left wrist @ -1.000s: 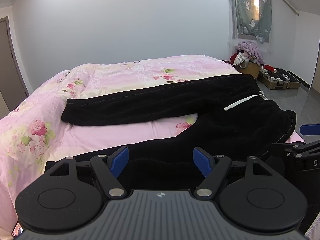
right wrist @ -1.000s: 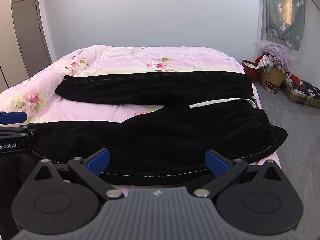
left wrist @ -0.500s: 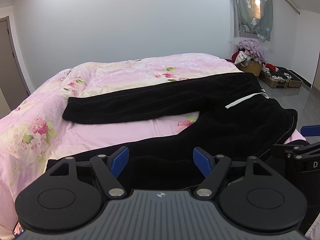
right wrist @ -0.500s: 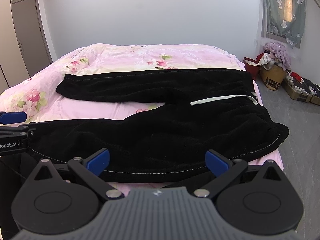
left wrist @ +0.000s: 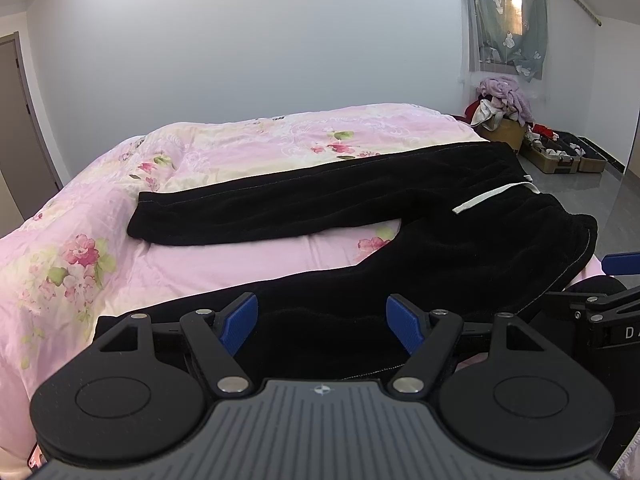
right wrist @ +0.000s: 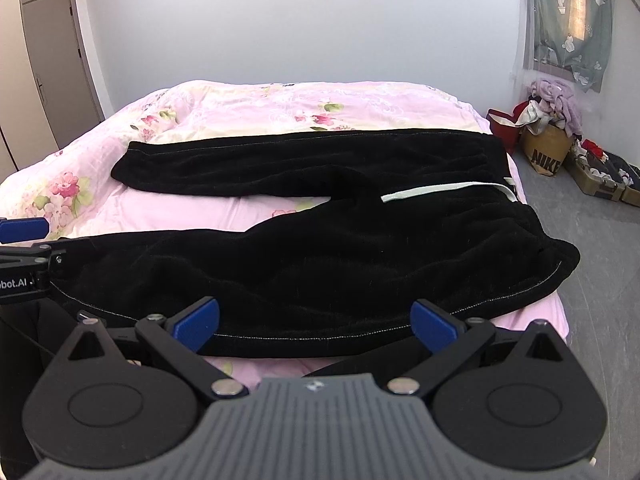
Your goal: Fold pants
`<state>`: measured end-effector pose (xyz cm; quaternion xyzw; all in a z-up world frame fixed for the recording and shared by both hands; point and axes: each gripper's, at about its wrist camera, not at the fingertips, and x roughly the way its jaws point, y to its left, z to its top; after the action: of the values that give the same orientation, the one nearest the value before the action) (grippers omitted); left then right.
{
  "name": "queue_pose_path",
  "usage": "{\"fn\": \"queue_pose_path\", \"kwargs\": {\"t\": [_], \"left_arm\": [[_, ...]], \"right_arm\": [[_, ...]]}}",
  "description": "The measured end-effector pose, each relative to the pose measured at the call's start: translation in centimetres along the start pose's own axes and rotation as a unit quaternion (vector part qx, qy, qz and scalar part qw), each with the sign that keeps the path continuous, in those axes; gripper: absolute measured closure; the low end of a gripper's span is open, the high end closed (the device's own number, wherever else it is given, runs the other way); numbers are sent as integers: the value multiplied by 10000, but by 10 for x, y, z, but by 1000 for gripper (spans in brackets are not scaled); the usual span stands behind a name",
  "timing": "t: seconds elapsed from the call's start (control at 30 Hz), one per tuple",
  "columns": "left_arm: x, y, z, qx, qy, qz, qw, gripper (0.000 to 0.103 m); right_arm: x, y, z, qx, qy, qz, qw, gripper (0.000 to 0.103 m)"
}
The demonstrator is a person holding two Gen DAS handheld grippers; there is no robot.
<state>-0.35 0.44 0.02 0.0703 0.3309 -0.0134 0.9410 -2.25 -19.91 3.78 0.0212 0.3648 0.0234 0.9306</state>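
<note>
Pink floral bedding covers the bed (left wrist: 100,264), which carries the black pants (left wrist: 460,248) spread flat, legs apart in a V.

Left wrist view: the left gripper (left wrist: 322,322) has its jaws wide, holding nothing, poised over the near leg of the pants. The white drawstring (left wrist: 492,198) lies on the waist, beyond the near leg. The right gripper shows at the right edge, beside the waistband.

Right wrist view: the right gripper (right wrist: 316,322) also has its jaws wide and empty, at the near hem seam of the pants (right wrist: 320,264), waist end.

Risks, as a judgement:
- Plush fabric may bunch; a shallow pinch could take one layer only, so the leg sags on lifting.
- Uneven lifting by the two grippers would skew the fold.
- Jaws could catch the bedding with the cloth.
</note>
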Motion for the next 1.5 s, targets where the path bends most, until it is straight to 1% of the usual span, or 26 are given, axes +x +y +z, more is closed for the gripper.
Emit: {"fn": "queue_pose_path", "kwargs": {"t": [0.17, 0.33, 0.47, 0.6, 0.67, 0.73, 0.8, 0.9, 0.97, 1.0, 1.13, 1.23, 1.33, 1.4, 1.5], "left_arm": [[4, 3, -2, 20, 56, 36, 10000, 17], [13, 10, -6, 11, 169, 162, 9997, 17], [20, 15, -6, 103, 234, 213, 9994, 17], [34, 24, -4, 478, 266, 86, 9985, 17], [41, 26, -4, 855, 275, -84, 9959, 17], [47, 25, -5, 1229, 314, -322, 9914, 17], [54, 23, -8, 1532, 438, -732, 9845, 17], [68, 18, -13, 1782, 694, -1278, 9732, 17], [81, 11, -17, 1915, 909, -1548, 9649, 17], [87, 6, -20, 2009, 1007, -1633, 9606, 18], [111, -15, -33, 2460, 1282, -1770, 9443, 19], [130, -26, -40, 2610, 1544, -1918, 9334, 19], [151, -36, -51, 2853, 1753, -1835, 9242, 19], [163, -43, -60, 3043, 1885, -1766, 9169, 19], [177, -55, -74, 3339, 1997, -1578, 9076, 19]], "right_arm": [[1, -1, 0, -66, -23, -13, 10000, 5], [9, -6, 1, -153, 12, -150, 9998, 5], [19, -12, -1, -306, 72, -221, 9993, 5], [30, -23, -4, -633, 70, -273, 9976, 5], [39, -31, -4, -862, 123, -208, 9960, 5], [52, -39, -4, -1057, 274, -112, 9940, 5], [65, -44, -4, -1274, 444, 20, 9909, 5], [87, -46, -4, -1663, 640, 239, 9837, 6], [102, -41, -6, -2020, 778, 360, 9756, 10], [108, -39, -7, -2189, 864, 446, 9709, 14], [133, -24, -9, -2778, 1173, 827, 9499, 23], [152, -13, -11, -3156, 1450, 902, 9334, 29], [170, -12, -10, -3223, 1882, 996, 9224, 35], [179, -12, -7, -3217, 2034, 1061, 9186, 35], [196, -7, -7, -3370, 2330, 1055, 9061, 31]]}}
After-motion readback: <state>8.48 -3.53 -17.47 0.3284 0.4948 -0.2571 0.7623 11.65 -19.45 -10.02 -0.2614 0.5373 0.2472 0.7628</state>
